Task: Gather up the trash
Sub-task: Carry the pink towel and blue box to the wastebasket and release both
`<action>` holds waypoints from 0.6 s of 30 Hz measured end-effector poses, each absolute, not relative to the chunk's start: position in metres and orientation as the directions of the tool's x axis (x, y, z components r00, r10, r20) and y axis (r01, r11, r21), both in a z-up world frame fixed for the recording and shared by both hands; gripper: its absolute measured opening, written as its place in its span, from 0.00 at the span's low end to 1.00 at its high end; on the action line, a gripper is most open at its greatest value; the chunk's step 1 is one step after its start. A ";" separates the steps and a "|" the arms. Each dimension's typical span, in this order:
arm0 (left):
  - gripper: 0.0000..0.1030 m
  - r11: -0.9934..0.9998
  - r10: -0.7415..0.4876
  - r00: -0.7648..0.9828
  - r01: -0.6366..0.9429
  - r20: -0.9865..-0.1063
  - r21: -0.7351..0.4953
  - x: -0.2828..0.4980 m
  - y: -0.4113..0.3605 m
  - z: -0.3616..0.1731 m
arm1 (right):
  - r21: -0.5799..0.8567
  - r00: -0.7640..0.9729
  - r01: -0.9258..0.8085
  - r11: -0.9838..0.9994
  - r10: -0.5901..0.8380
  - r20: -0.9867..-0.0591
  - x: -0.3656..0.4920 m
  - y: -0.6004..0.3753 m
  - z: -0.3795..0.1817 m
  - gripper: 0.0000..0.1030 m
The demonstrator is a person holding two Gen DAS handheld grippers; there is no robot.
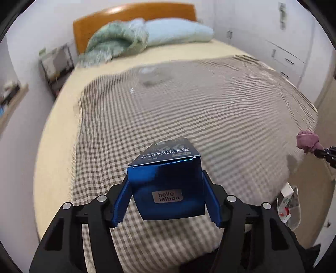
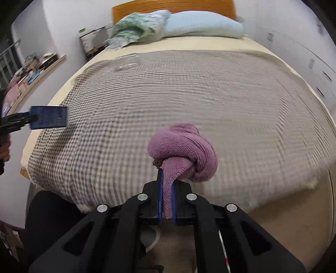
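Note:
A shiny blue carton [image 1: 168,189] with a "hello leiboo" label is clamped between the blue pads of my left gripper [image 1: 166,178], lifted above the checked blanket [image 1: 189,117]. The right wrist view shows the same carton [image 2: 49,119] at the left edge. My right gripper [image 2: 167,174] is shut on the tail of a knotted purple cloth [image 2: 184,147], which is held over the foot of the bed. That cloth [image 1: 307,140] also shows at the right edge of the left wrist view. A blurred clear plastic item [image 1: 151,75] [image 2: 126,62] lies on the far part of the blanket.
At the wooden headboard [image 1: 134,14] lie a pale blue pillow [image 1: 178,33] and a green throw [image 1: 113,44]. A nightstand [image 1: 56,65] and a cluttered shelf [image 2: 31,75] stand left of the bed, white drawers [image 1: 287,61] to the right. A bag of packaging [image 1: 288,208] sits on the floor by the bed's right corner.

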State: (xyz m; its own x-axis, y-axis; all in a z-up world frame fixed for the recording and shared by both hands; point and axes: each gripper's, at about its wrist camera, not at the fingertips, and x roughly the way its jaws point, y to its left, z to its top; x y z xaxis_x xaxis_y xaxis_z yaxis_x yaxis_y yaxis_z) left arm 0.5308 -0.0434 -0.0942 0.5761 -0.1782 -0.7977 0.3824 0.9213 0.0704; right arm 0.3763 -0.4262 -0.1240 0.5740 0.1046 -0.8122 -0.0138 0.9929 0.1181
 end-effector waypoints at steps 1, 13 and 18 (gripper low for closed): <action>0.58 0.914 -0.194 0.587 0.400 -0.786 0.073 0.516 -0.051 -0.087 | 0.114 0.569 0.019 0.993 0.083 -0.818 0.357 -0.438 -0.126 0.06; 0.58 0.766 -0.453 0.438 0.637 -0.777 -0.087 0.395 -0.180 -0.102 | 0.035 0.164 0.415 0.909 -0.036 -0.986 0.176 -0.566 -0.333 0.06; 0.58 0.722 -0.495 0.293 0.662 -0.818 -0.200 0.376 -0.242 -0.134 | 0.058 0.021 0.483 0.874 0.055 -0.998 0.174 -0.583 -0.448 0.06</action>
